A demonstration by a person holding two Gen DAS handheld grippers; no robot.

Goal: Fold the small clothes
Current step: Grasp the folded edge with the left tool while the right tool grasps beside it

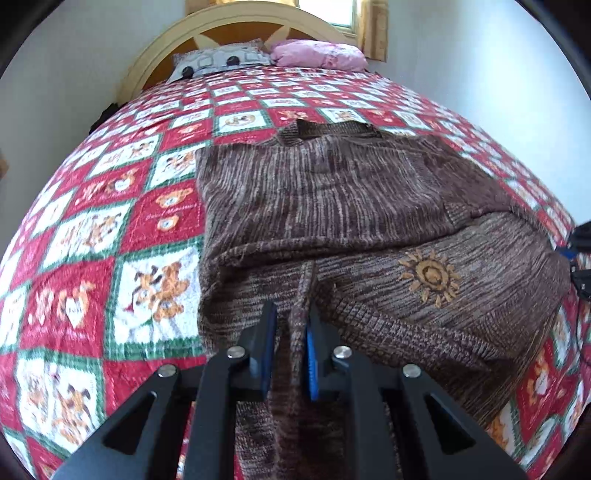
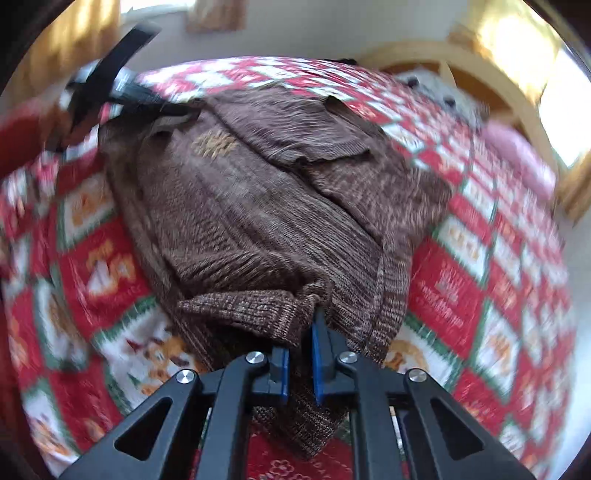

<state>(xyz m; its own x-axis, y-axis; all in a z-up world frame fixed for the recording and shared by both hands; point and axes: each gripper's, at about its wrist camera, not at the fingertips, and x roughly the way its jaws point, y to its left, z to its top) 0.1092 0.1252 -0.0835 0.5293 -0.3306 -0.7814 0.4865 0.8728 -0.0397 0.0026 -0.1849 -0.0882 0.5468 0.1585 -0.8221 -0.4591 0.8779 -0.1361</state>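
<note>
A brown knitted sweater with an orange sun motif lies on the bed, its sleeves folded across the body. My left gripper is shut on a pinched ridge of the sweater's near edge. In the right wrist view the same sweater lies spread, and my right gripper is shut on its ribbed hem, which bunches up at the fingertips. The left gripper also shows in the right wrist view at the sweater's far corner. The right wrist view is motion-blurred.
The bed has a red, white and green teddy-bear quilt. A grey patterned pillow and a pink pillow lie by the curved wooden headboard. White walls flank the bed.
</note>
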